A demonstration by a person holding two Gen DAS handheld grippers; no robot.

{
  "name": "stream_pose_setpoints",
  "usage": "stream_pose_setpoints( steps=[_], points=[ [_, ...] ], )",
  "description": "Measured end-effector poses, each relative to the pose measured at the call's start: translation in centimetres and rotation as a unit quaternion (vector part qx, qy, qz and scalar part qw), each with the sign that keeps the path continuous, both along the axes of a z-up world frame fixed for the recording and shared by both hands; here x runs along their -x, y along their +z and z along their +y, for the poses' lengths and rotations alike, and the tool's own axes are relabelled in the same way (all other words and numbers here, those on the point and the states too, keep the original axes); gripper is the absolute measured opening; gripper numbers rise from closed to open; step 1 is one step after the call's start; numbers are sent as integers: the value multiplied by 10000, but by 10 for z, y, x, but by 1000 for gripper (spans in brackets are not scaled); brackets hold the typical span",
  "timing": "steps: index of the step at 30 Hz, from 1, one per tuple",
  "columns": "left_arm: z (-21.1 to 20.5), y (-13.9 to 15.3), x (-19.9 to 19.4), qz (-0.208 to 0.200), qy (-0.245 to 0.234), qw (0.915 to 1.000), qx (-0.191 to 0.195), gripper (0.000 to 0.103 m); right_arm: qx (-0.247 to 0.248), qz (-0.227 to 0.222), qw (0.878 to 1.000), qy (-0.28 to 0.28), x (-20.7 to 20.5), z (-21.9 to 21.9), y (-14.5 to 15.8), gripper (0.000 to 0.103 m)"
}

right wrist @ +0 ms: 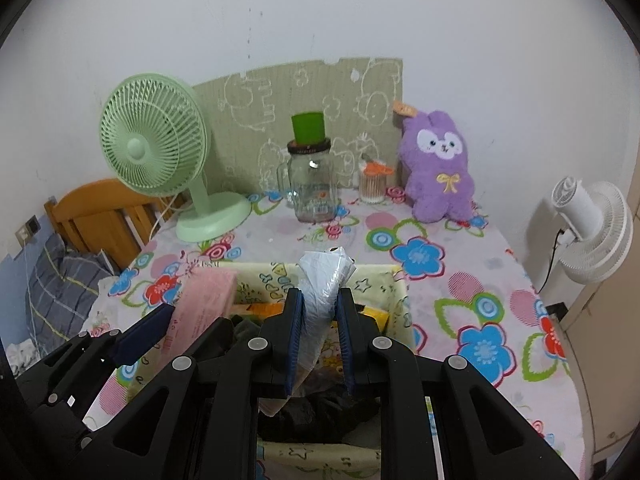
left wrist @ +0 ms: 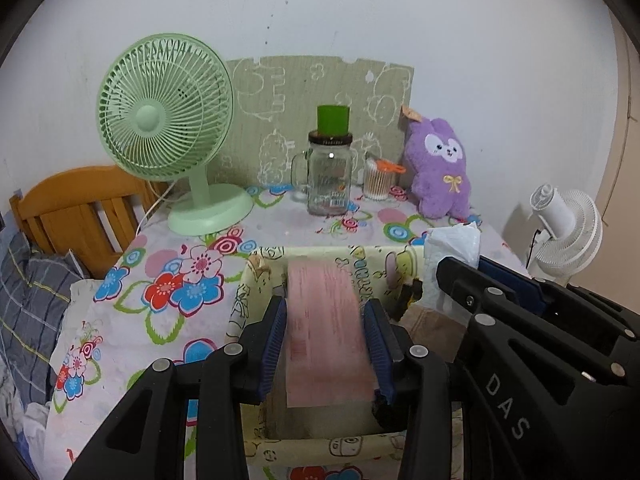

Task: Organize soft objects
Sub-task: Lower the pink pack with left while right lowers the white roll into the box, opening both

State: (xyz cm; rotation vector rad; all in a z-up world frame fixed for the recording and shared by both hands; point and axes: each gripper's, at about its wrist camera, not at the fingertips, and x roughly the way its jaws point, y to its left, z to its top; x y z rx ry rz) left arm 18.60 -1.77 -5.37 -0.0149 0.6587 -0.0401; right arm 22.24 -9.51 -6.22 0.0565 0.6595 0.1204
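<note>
My left gripper (left wrist: 326,312) is shut on a flat pink tissue pack (left wrist: 326,332), held over the yellow cartoon-print storage box (left wrist: 256,280). My right gripper (right wrist: 319,312) is shut on a crumpled white plastic bag (right wrist: 326,280) above the same box (right wrist: 392,292). In the right wrist view the pink pack (right wrist: 204,300) shows at left with the left gripper's blue pad beside it. In the left wrist view the white bag (left wrist: 450,248) and the right gripper (left wrist: 480,276) sit at right. A purple plush toy (right wrist: 438,164) leans at the back of the table.
A green desk fan (left wrist: 168,128) stands back left on the flowered tablecloth (right wrist: 460,288). A glass jar (left wrist: 328,176) with a green cup on top and a cotton swab holder (left wrist: 378,178) stand mid back. A white fan (right wrist: 588,232) is off the right edge, a wooden headboard (left wrist: 76,208) left.
</note>
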Motion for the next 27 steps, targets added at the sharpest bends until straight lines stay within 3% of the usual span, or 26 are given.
stream_pose_setpoints(
  steps=[4,9,21,24,25,27],
  points=[
    [3,-7,-1,130,17,9999,-16,46,-13,129,9999,87,-4,4,-9,20],
    [5,-11,0,216,24,9997,-141,61,-74,223,9995,204,-6,9,-17,20],
    [7,-20,0,418,-109,9989,-201,68,-196,485,9982,297,-14,18,-33,23],
    [4,-22,-2,411,-93,9986,-317,72,-87,523,9984,189,-16,16,-34,35],
    [2,-23,-1,418,-106,9985,-328,72,-75,545,9984,164,-16,15,-35,49],
    [0,-22,-1,430,-152,9984,-323,80,-47,501,9987,63,-14,11,-33,59]
  ],
)
